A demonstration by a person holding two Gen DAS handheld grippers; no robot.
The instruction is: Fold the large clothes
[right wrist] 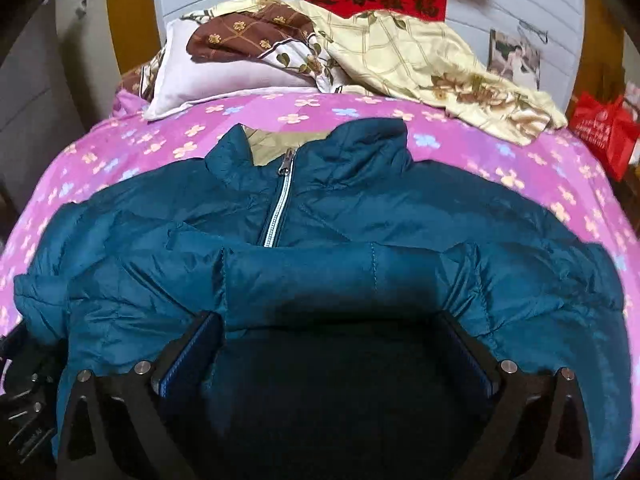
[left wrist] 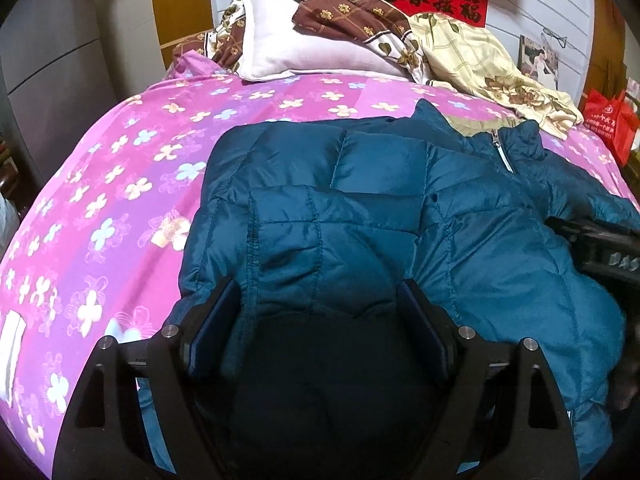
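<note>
Teal puffer jacket (right wrist: 360, 216) lying front-up on the pink floral bed (left wrist: 120, 160), collar toward the pillow (left wrist: 288, 52). Left claw (left wrist: 320, 316) and right claw (right wrist: 332, 340) spread wide over padding, gripping nothing. Best to pinch through both layers before folding.

The left tool (left wrist: 316, 312) pointed steeply downward, its two dark fingers (left wrist: 212, 320) spread wide toward twelve o'clock, with nothing pinched between the pads. The right tool (right wrist: 334, 340) tilted down much the same, its blue-edged fingers (right wrist: 192, 352) also set far apart and pressing on nothing. In the left wrist view, part of the right tool's black body showed at three o'clock; in the right wrist view, the left tool's body sat at eight o'clock.
</note>
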